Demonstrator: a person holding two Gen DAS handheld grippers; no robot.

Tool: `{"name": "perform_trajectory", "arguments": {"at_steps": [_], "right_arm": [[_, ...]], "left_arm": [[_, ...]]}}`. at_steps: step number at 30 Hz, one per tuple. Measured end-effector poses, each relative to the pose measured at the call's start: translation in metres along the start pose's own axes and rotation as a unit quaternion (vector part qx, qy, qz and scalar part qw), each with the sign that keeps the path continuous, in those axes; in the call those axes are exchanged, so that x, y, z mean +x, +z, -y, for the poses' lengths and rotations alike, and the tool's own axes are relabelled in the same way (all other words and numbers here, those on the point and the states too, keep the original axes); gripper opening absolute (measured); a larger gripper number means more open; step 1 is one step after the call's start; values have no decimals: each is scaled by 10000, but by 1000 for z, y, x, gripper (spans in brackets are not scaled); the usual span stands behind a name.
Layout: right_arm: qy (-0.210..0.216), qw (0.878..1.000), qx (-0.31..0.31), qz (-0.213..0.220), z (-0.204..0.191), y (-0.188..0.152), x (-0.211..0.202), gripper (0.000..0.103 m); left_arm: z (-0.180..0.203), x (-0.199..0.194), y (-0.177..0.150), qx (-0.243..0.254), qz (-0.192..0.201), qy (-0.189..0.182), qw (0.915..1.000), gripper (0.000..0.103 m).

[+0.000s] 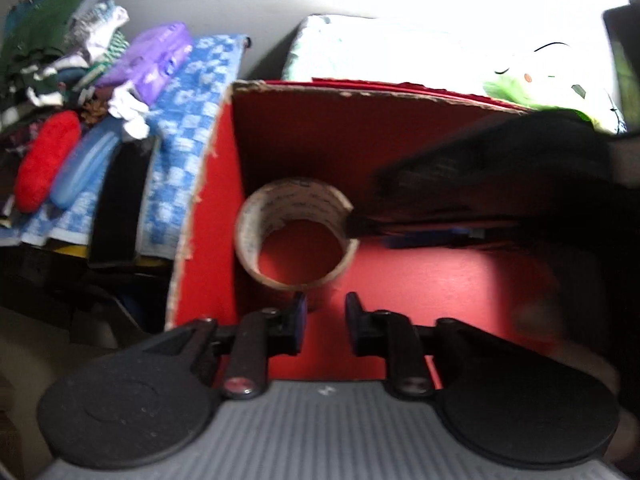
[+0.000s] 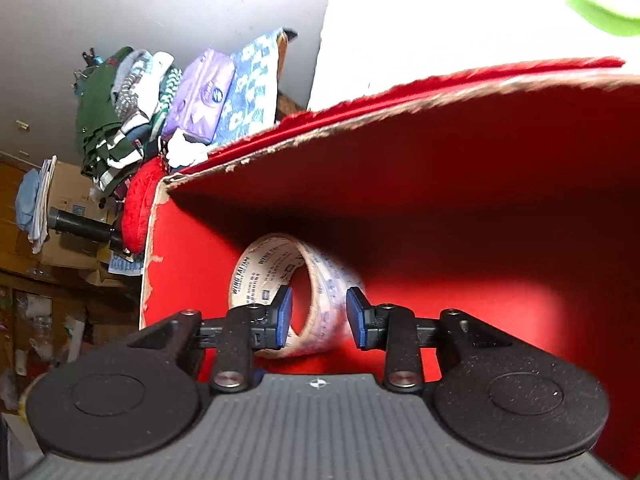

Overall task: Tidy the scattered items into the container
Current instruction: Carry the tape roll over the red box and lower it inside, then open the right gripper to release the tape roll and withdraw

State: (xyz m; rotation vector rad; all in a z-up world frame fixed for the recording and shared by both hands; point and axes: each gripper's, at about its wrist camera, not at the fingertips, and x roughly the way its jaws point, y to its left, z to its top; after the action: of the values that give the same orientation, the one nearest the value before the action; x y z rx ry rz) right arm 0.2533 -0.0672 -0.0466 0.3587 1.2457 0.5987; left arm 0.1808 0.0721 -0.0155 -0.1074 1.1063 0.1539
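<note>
A red cardboard box (image 1: 304, 128) is the container; it also fills the right wrist view (image 2: 480, 184). A roll of printed packing tape (image 1: 296, 236) rests inside it near the left wall. My left gripper (image 1: 325, 320) is open and empty, just above the box's near edge. My right gripper (image 2: 319, 314) is inside the box, jaws open, straddling one wall of the tape roll (image 2: 276, 272) without clamping it. In the left wrist view the right gripper (image 1: 354, 224) shows as a dark blurred shape reaching to the roll from the right.
A blue-and-white checked cloth (image 1: 192, 92) lies left of the box with a purple packet (image 1: 156, 60), a red fuzzy item (image 1: 46, 160), a blue case (image 1: 84, 168), a black strip (image 1: 120, 208) and piled clothes (image 1: 44, 40). White bedding with a green toy (image 1: 516, 80) lies behind.
</note>
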Motion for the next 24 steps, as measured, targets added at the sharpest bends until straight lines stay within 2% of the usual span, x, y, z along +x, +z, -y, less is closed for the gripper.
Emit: {"name": "perform_trajectory", "arguments": {"at_steps": [4, 6, 7, 8, 13, 18, 21, 24], "right_arm": [[-343, 9982, -170, 461, 12, -4, -25, 33], [-606, 9954, -239, 701, 17, -7, -42, 34], [-719, 9940, -254, 780, 20, -9, -49, 34], [-807, 9930, -262, 821, 21, -11, -53, 34], [-996, 9901, -318, 938, 9, -20, -57, 36], [-1210, 9840, -506, 1205, -6, -37, -73, 41], [-1301, 9787, -684, 1431, -16, -50, -88, 43], [-1366, 9733, -841, 1641, -24, -65, -101, 43]], "left_arm": [[-1, -10, -2, -4, 129, 120, 9998, 36], [0, -16, -3, 20, 236, 215, 9995, 48], [2, -20, -4, 46, 317, 307, 9990, 57], [3, -24, -5, 81, 399, 380, 9984, 61], [3, -39, -9, 78, 525, 286, 9982, 66], [-1, -51, -17, 57, 612, 441, 9971, 73], [-2, -67, -27, 112, 788, 432, 9959, 78], [-2, -83, -38, 193, 1020, 488, 9934, 88]]}}
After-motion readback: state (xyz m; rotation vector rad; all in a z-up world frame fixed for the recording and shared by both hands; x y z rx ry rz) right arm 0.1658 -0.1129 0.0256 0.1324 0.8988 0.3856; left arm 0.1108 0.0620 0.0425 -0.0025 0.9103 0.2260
